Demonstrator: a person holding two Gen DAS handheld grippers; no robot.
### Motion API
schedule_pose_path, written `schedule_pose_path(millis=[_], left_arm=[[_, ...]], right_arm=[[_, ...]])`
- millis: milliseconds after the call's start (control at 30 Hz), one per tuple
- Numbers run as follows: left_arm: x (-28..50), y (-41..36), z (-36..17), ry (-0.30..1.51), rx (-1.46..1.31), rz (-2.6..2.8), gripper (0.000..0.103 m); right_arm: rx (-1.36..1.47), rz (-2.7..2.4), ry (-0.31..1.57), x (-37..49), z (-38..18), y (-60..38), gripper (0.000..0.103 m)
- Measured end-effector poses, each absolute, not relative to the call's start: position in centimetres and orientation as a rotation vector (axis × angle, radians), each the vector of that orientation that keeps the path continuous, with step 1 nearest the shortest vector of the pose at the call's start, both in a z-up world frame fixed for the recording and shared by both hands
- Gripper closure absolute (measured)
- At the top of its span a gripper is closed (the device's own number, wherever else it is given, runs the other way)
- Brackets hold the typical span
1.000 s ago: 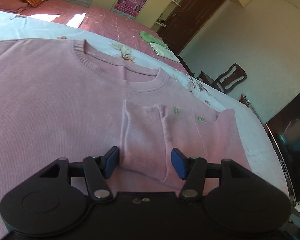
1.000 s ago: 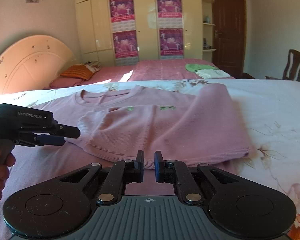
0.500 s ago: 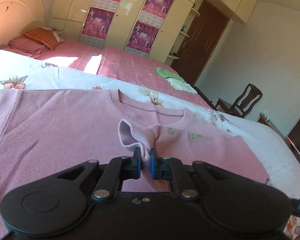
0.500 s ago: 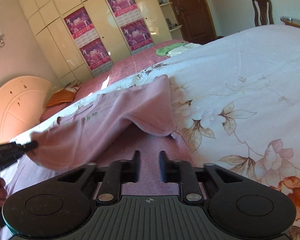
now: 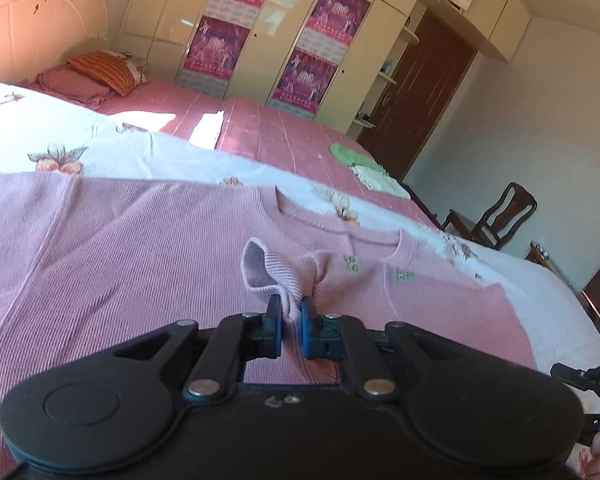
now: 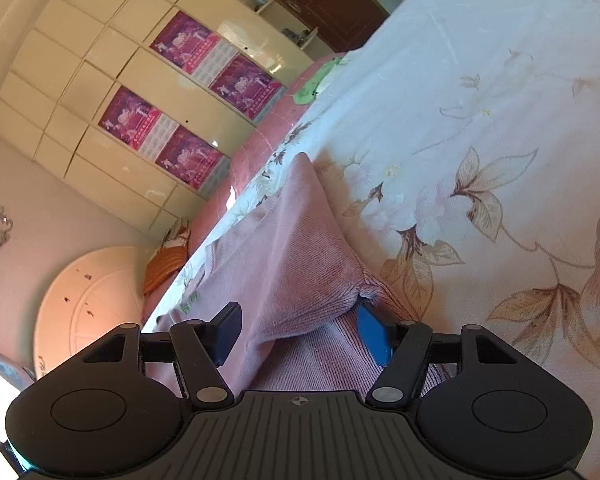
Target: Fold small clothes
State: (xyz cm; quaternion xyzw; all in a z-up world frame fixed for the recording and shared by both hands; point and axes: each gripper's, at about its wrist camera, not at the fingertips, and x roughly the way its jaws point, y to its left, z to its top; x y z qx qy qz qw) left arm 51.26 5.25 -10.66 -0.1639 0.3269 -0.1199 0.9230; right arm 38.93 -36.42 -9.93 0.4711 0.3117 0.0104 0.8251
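Here the left gripper (image 5: pixel 290 322) is clamped on a bunched cuff of the pink sweater (image 5: pixel 120 248) spread on the floral bedsheet (image 6: pixel 480 128), while the right gripper (image 6: pixel 296 330), fingers apart, straddles a folded corner and should close squarely before lifting.

No legible text anywhere.
Green embroidered marks (image 5: pixel 405 276) on pink sweater (image 5: pixel 120 248) too small to read; purple posters (image 5: pixel 236 20) on wardrobe doors (image 5: pixel 284 12) printed too blurred to make out.
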Motion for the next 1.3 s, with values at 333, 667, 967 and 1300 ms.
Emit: schedule_pose_path(millis=[333,667,967,1300], left_arm=[[51.7,6.7,-11.8,0.678,-0.412,-0.260,0.096],[51.4,6.9,-12.2,0.716,-0.321,-0.229,0.081],[54.8,7.1,-11.8,0.723,-0.300,-0.219,0.041],[55.1,4.8,-11.8,0.686,-0.123,-0.196,0.079]], right_arm=[[0.938,-0.025,0.686,38.5,-9.6,-37.8,0.101],[0.667,-0.004,0.766,37.8,-8.6,-36.1,0.100],[0.582,0.023,0.685,39.2,-6.4,-37.1,0.100],[0.376,0.017,0.789,45.7,-8.8,-35.8,0.100]])
